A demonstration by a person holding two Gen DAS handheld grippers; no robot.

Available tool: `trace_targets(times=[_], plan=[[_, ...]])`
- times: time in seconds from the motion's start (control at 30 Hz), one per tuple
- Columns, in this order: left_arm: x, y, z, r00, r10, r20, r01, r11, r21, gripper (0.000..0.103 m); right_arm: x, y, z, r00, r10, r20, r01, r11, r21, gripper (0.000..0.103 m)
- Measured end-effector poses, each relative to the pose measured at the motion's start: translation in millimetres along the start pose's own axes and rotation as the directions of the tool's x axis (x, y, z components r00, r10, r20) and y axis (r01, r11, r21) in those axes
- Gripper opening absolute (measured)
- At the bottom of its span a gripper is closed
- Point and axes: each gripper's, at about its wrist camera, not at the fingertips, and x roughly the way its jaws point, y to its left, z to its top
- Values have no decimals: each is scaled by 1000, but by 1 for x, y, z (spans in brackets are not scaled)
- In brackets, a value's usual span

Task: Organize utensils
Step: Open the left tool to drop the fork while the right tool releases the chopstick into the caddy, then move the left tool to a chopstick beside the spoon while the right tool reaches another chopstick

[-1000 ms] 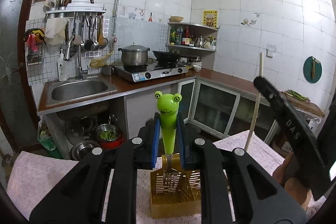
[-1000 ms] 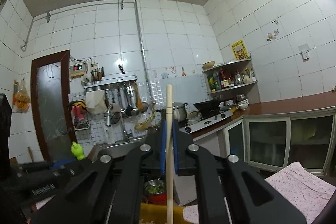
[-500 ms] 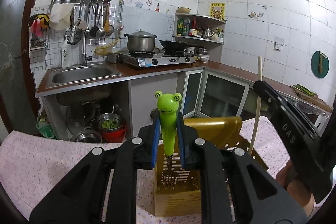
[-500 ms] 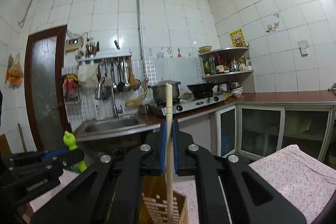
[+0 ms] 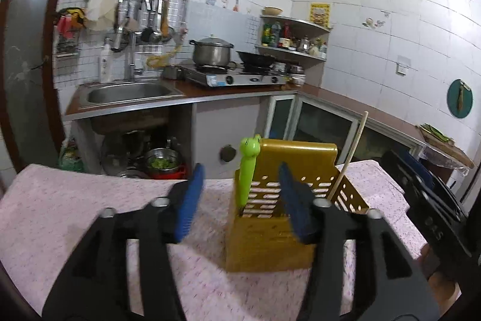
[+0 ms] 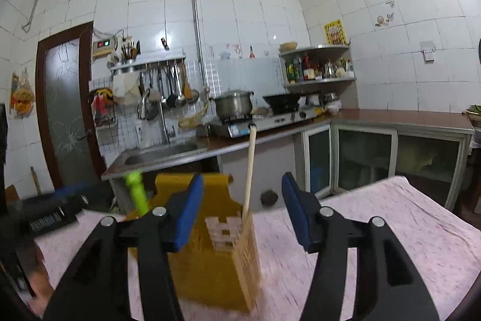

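Both tools just opened, fork (image 5: 248, 170) and chopstick (image 6: 249, 170) standing in holder (image 5: 267, 236).

A: What sits between the left gripper (image 5: 242, 194) fingers?

B: Nothing is pinched. Its jaws have just been opening, and the blue pads (image 5: 189, 202) stand apart. The frog-handled fork (image 5: 248, 167) stands free in the yellow utensil holder (image 5: 270, 233), leaning a little left, clear of both pads.

A: Anything else in the holder?

B: A wooden chopstick (image 5: 348, 158) slants up out of its right side, past the tall back wall.

A: Where does the holder stand?

B: On the pink speckled cloth (image 5: 75, 200) covering the table. The right gripper (image 5: 427, 200), black, shows at the right edge, near the holder; I cannot tell how its jaws stand.
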Motion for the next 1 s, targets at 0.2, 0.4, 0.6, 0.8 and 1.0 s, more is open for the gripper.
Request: trace_targets(times=[0.2, 0.4, 0.6, 0.8, 1.0], plan=[[-60, 17, -19, 999, 20, -42, -20, 1000, -9, 93, -48, -16, -17, 991, -73, -115, 70, 997, -28, 57], [-98, 33, -51, 992, 37, -122, -38, 999, -9, 98, -89, -21, -33, 970, -125, -209, 111, 991, -81, 68], [-108, 35, -84, 973, 42, -227, -49, 998, -29, 98, -103, -26, -61, 939, -125, -319, 119, 992, -39, 74], [-107, 37, -115, 957, 37, -289, -50, 998, -36, 98, -102, -30, -87, 913, -137, -384, 127, 991, -52, 74], [-88, 37, -142, 923, 40, -382, -55, 998, -29, 98, -86, -35, -110, 865, -122, -486, 108, 993, -57, 74]])
